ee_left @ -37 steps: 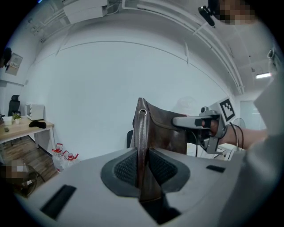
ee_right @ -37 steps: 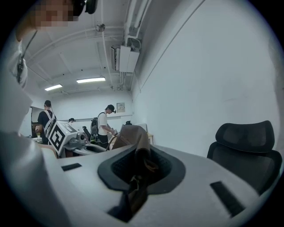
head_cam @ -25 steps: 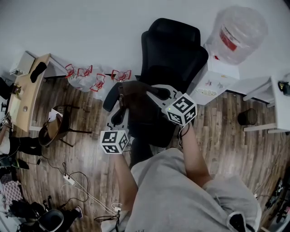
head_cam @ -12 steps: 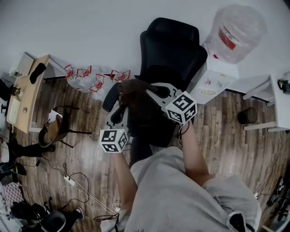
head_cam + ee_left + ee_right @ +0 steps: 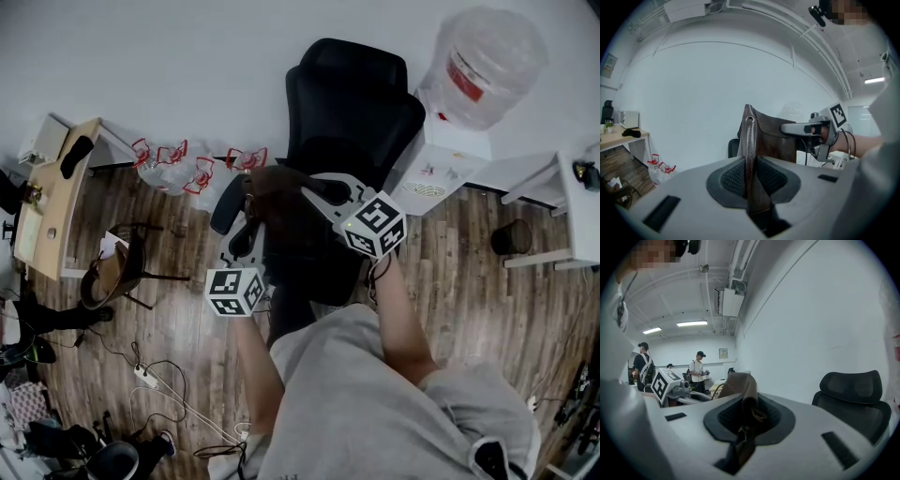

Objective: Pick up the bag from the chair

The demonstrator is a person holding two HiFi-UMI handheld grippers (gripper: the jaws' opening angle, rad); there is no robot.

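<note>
A dark brown leather bag (image 5: 281, 208) hangs above the seat of the black office chair (image 5: 352, 98), held between my two grippers. My left gripper (image 5: 246, 228) is shut on the bag's left edge. In the left gripper view, the bag's strap (image 5: 750, 154) runs upright between the pads. My right gripper (image 5: 317, 193) is shut on the right side. The right gripper view shows a fold of the bag's leather (image 5: 746, 411) pinched in the jaws. The chair's backrest (image 5: 855, 394) stands off to the right there. The bag hides most of the seat.
A water dispenser with a large bottle (image 5: 483, 66) stands right of the chair. Bottles with red handles (image 5: 192, 164) lie on the floor at the left, near a wooden chair (image 5: 117, 267) and a desk (image 5: 56, 187). Cables (image 5: 159, 375) cross the floor. People (image 5: 698, 371) stand far off.
Both grippers keep the same hold on the bag above the chair. Only the head view has shifted slightly.
</note>
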